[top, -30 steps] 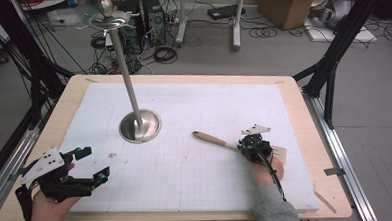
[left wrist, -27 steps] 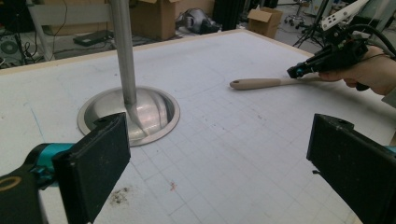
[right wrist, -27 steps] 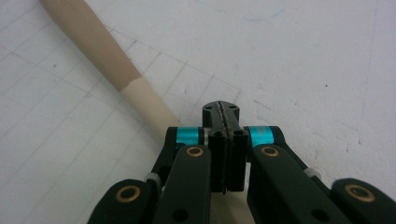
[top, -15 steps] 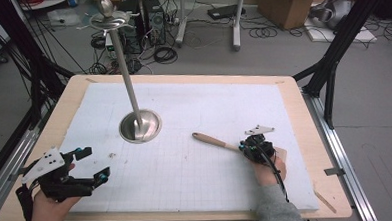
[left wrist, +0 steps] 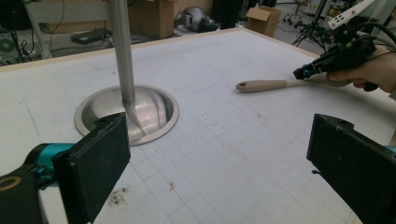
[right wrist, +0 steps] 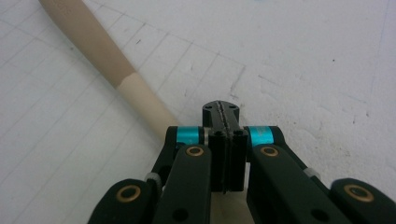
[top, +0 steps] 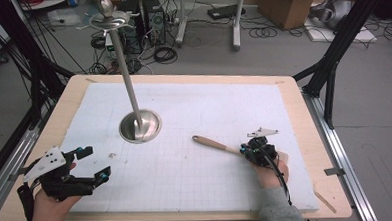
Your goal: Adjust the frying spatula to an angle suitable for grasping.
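Observation:
A wooden utensil (top: 215, 143) lies on the white grid mat right of centre, with its handle end pointing left toward the stand. My right gripper (top: 246, 151) is down at the utensil's right part, shut. In the right gripper view its pads (right wrist: 223, 112) press flat together with nothing seen between them, and the wooden handle (right wrist: 102, 60) runs off to the upper left from under the linkage. My left gripper (top: 95, 162) is held at the near left of the table, open and empty. The left gripper view has its jaws (left wrist: 219, 177) spread wide, the utensil (left wrist: 266, 85) far off.
A metal stand (top: 139, 126) with a round dished base and a tall slanted pole (top: 124, 68) stands on the mat (top: 209, 105) left of centre. The wooden table edge (top: 333, 204) frames the mat. Cables, boxes and frame legs lie beyond the table.

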Demonstrator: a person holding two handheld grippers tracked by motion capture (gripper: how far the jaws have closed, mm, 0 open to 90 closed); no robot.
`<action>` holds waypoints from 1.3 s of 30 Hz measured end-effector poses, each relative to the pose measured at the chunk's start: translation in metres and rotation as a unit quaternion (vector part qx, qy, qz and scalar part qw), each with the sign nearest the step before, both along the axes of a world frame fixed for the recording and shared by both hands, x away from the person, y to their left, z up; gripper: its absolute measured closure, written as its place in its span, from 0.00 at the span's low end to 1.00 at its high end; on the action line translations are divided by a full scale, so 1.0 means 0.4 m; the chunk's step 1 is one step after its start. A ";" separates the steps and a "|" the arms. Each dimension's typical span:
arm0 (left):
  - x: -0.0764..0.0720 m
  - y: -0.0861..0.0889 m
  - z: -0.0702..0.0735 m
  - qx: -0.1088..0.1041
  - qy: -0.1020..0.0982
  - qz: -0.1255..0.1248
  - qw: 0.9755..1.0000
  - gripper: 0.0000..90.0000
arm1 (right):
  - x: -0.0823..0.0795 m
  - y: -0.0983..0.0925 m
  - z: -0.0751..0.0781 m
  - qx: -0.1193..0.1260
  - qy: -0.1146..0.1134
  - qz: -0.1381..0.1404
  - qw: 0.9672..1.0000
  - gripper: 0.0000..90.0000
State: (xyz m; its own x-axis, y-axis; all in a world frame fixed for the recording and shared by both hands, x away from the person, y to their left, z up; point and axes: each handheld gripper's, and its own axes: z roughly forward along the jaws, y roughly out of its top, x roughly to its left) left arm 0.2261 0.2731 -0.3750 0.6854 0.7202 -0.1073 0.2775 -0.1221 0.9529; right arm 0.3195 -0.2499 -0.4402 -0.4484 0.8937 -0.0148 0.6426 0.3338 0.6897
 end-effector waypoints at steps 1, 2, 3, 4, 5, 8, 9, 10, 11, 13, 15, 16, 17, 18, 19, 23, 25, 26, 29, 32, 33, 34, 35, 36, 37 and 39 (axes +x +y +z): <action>0.001 -0.001 0.000 -0.001 0.000 -0.001 1.000 0.07 | -0.004 0.000 0.000 0.000 0.002 -0.002 1.000 1.00; 0.003 -0.003 0.001 -0.001 0.000 -0.002 1.000 0.07 | -0.007 -0.002 0.000 0.001 0.002 0.000 1.000 1.00; 0.005 -0.004 0.001 -0.001 0.000 -0.003 1.000 0.07 | -0.010 -0.003 0.000 0.003 0.004 -0.001 1.000 1.00; 0.007 -0.005 0.002 -0.001 -0.001 -0.004 1.000 0.07 | -0.014 -0.004 0.001 0.006 0.004 -0.002 1.000 1.00; 0.008 -0.006 0.003 -0.002 -0.001 -0.004 1.000 0.07 | -0.023 -0.008 0.003 0.016 0.004 0.000 1.000 1.00; 0.015 -0.011 0.005 -0.003 -0.002 -0.008 1.000 0.07 | -0.033 -0.008 0.004 0.012 0.004 -0.002 1.000 1.00; 0.017 -0.013 0.006 -0.003 -0.003 -0.010 1.000 0.07 | -0.037 -0.008 0.004 0.010 0.002 -0.001 1.000 1.00; 0.019 -0.015 0.006 -0.005 -0.004 -0.011 1.000 0.07 | -0.043 -0.010 0.004 0.011 0.004 0.000 1.000 1.00; 0.021 -0.017 0.008 -0.004 -0.004 -0.013 1.000 0.07 | -0.043 -0.010 0.004 0.011 0.004 0.000 1.000 1.00; 0.026 -0.022 0.009 -0.005 -0.005 -0.016 1.000 0.07 | -0.049 -0.012 0.004 0.010 0.005 0.000 1.000 1.00; 0.032 -0.027 0.009 -0.006 -0.005 -0.020 1.000 0.07 | -0.055 -0.013 0.005 0.010 0.005 0.000 1.000 1.00; 0.034 -0.029 0.009 -0.006 -0.005 -0.022 1.000 0.07 | -0.059 -0.013 0.005 0.009 0.005 -0.001 1.000 1.00; 0.037 -0.032 0.009 -0.005 -0.005 -0.023 1.000 0.07 | -0.062 -0.014 0.005 0.008 0.006 0.000 1.000 1.00; 0.039 -0.035 0.009 -0.006 -0.004 -0.025 1.000 0.07 | -0.069 -0.015 0.006 0.008 0.006 0.000 1.000 1.00; 0.042 -0.037 0.009 -0.005 -0.004 -0.028 1.000 0.07 | -0.069 -0.015 0.006 0.008 0.006 0.000 1.000 1.00; 0.050 -0.049 0.010 -0.006 -0.005 -0.034 0.999 0.07 | -0.084 -0.017 0.008 0.006 0.010 0.000 1.000 1.00; 0.054 -0.053 0.011 -0.006 -0.005 -0.038 0.999 0.07 | -0.092 -0.020 0.008 0.007 0.013 0.002 1.000 1.00; 0.056 -0.054 0.011 -0.007 -0.005 -0.038 0.999 0.07 | -0.095 -0.022 0.008 0.007 0.011 0.003 1.000 1.00; 0.061 -0.058 0.012 -0.008 -0.005 -0.041 0.999 0.07 | -0.105 -0.024 0.010 0.011 0.020 0.001 1.000 1.00; 0.065 -0.061 0.012 -0.009 -0.004 -0.043 0.999 0.07 | -0.114 -0.027 0.012 0.009 0.023 0.004 1.000 1.00; 0.067 -0.063 0.013 -0.008 -0.005 -0.045 0.999 0.07 | -0.114 -0.027 0.012 0.009 0.023 0.004 1.000 1.00; 0.067 -0.064 0.012 -0.007 -0.005 -0.045 0.999 0.07 | -0.115 -0.026 0.012 0.008 0.021 0.003 1.000 1.00; 0.068 -0.066 0.012 -0.009 -0.004 -0.045 0.999 0.07 | -0.116 -0.024 0.012 0.008 0.021 0.002 1.000 1.00; 0.069 -0.067 0.012 -0.008 -0.004 -0.046 0.999 0.07 | -0.116 -0.024 0.011 0.006 0.019 0.003 1.000 1.00; 0.069 -0.069 0.012 -0.008 -0.003 -0.048 0.999 0.07 | -0.116 -0.026 0.011 0.007 0.017 0.004 1.000 1.00; 0.070 -0.070 0.011 -0.006 -0.003 -0.047 0.999 0.07 | -0.116 -0.028 0.012 0.015 0.021 0.001 1.000 1.00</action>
